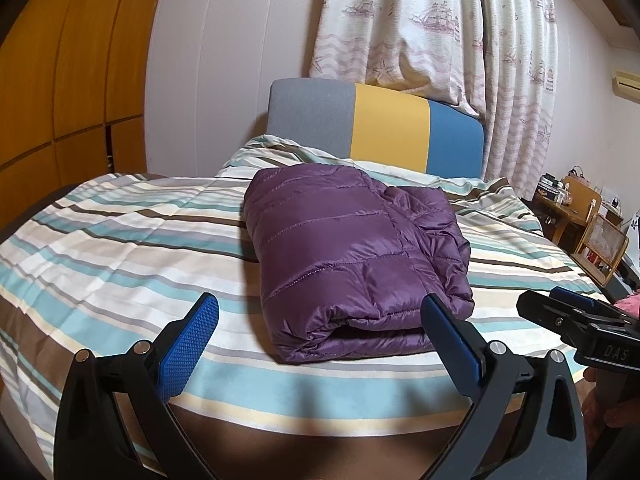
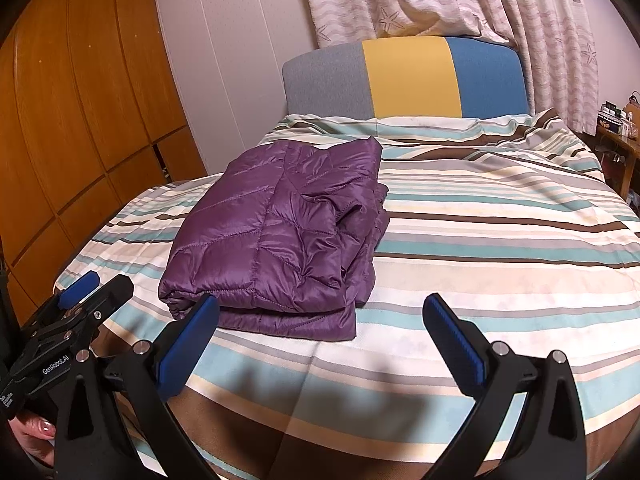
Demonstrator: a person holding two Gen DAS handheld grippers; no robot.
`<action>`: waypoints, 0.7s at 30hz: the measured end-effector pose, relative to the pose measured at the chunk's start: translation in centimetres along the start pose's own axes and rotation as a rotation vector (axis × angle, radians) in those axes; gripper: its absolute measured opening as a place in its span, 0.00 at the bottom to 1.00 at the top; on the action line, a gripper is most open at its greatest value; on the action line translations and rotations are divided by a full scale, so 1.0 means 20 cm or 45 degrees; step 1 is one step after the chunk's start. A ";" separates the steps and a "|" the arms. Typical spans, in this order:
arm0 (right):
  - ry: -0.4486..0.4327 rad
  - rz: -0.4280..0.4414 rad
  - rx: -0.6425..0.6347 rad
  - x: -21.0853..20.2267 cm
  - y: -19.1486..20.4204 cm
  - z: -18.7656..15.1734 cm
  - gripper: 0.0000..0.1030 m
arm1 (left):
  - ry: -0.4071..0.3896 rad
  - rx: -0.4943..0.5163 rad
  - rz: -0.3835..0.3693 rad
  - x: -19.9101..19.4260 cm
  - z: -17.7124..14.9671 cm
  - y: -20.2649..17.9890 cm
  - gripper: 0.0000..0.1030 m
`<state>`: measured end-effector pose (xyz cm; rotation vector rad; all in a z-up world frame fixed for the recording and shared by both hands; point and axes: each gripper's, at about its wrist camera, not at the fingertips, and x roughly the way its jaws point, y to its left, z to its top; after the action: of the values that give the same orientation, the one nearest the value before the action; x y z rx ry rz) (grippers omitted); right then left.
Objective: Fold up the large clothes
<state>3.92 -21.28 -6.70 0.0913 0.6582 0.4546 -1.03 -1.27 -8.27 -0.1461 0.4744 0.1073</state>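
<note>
A purple quilted puffer jacket (image 1: 352, 256) lies folded into a compact stack on the striped bed cover (image 1: 120, 232). It also shows in the right wrist view (image 2: 280, 232), left of centre. My left gripper (image 1: 320, 320) is open and empty, just in front of the jacket's near edge. My right gripper (image 2: 320, 320) is open and empty, near the jacket's front right corner. The right gripper shows at the right edge of the left wrist view (image 1: 576, 316); the left gripper shows at the lower left of the right wrist view (image 2: 80, 296).
A headboard (image 1: 376, 128) in grey, yellow and blue stands at the far end of the bed. Patterned curtains (image 1: 440, 28) hang behind it. A wooden wardrobe (image 1: 68, 80) is on the left. A wooden desk and chair (image 1: 580, 220) stand on the right.
</note>
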 end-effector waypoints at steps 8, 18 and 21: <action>0.002 0.002 0.002 0.00 0.00 0.00 0.98 | 0.021 -0.005 -0.021 0.02 -0.01 0.00 0.97; 0.008 0.004 0.004 0.01 0.00 0.00 0.98 | 0.036 -0.012 -0.042 0.03 -0.02 -0.01 0.97; 0.009 0.003 0.003 0.01 0.00 -0.01 0.98 | 0.028 -0.003 -0.054 0.03 -0.03 -0.02 0.97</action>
<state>3.94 -21.22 -6.87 0.0931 0.6658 0.4568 -0.74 -1.71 -8.93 -0.1594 0.4930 0.0651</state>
